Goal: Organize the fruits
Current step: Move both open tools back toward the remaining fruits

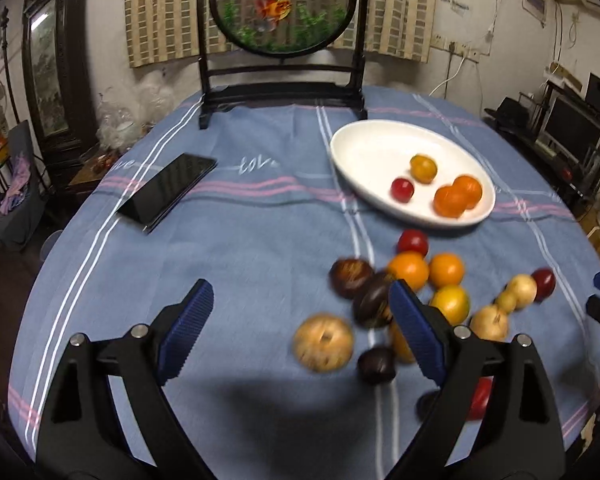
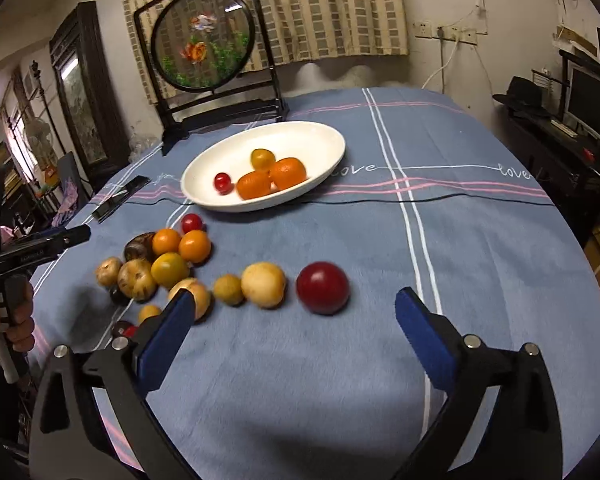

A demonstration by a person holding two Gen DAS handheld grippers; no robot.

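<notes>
A white oval dish point(image 1: 364, 136) point(image 2: 204, 168) on the blue cloth holds two oranges point(image 2: 272, 178), a yellow fruit point(image 2: 262, 159) and a small red one point(image 2: 223, 183). In front of it lies a loose heap of fruit point(image 1: 410, 270) point(image 2: 168, 268): orange, yellow, beige, brown and red. My left gripper point(image 1: 300, 292) is open above the cloth, with a beige fruit point(image 1: 323, 342) on the table between its fingers, untouched. My right gripper point(image 2: 296, 300) is open too, and a big red fruit point(image 2: 322, 287) sits just beyond its tips.
A black tablet point(image 1: 168, 192) point(image 2: 120, 196) lies left of the dish. A framed goldfish screen point(image 1: 284, 8) point(image 2: 204, 40) stands at the back. A black cable point(image 2: 460, 198) crosses the cloth. A hand point(image 2: 16, 320) holds the left gripper at the left edge.
</notes>
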